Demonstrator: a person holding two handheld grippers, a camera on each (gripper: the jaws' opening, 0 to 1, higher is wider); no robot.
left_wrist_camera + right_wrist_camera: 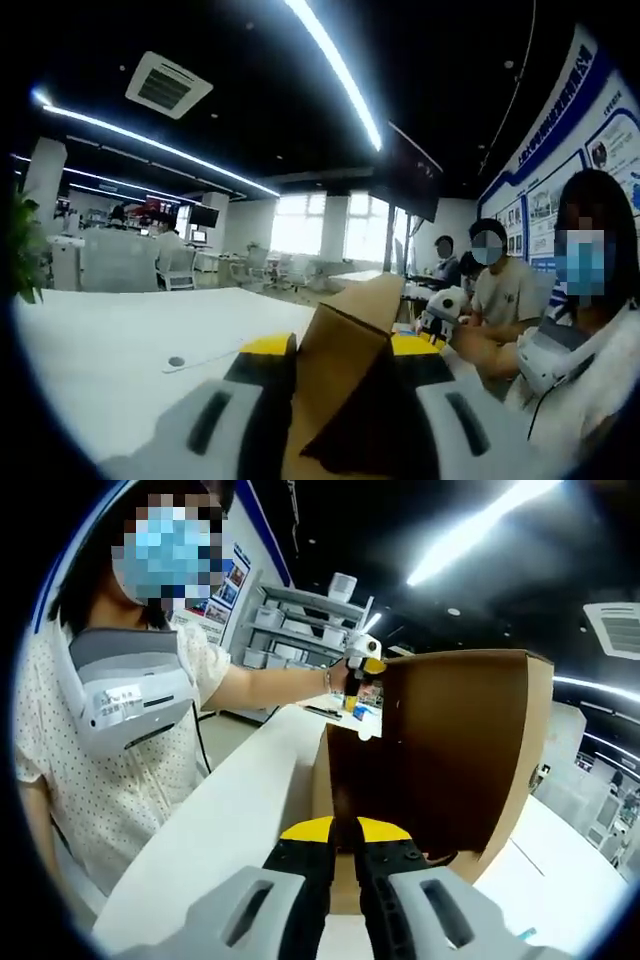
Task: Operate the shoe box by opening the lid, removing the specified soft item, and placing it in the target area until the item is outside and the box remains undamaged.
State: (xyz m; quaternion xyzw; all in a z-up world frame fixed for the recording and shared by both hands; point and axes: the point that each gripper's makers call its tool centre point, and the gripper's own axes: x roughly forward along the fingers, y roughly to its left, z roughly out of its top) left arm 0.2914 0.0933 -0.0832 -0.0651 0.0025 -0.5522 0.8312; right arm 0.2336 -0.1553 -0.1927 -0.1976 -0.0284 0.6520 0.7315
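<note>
**Lifting the cardboard lid with both tongs**

Standing on the white table, the shoe box has its lid raised nearly upright, the brown inner face turned toward the right gripper view. The right gripper sits at the box's near edge, its black and yellow jaws pressed together on the cardboard rim. Whether anything soft lies inside the box cannot be told from here.

The left gripper view looks the other way, across the table into the office. There the left gripper has its jaws on either side of a cardboard flap that rises between them, pinching it.

The right gripper view also takes in a person in a dotted shirt beside the table, one arm stretched toward the lid's far edge. The left gripper view instead shows a small black-and-white panda toy on the table beyond the flap, with seated people to the right.
</note>
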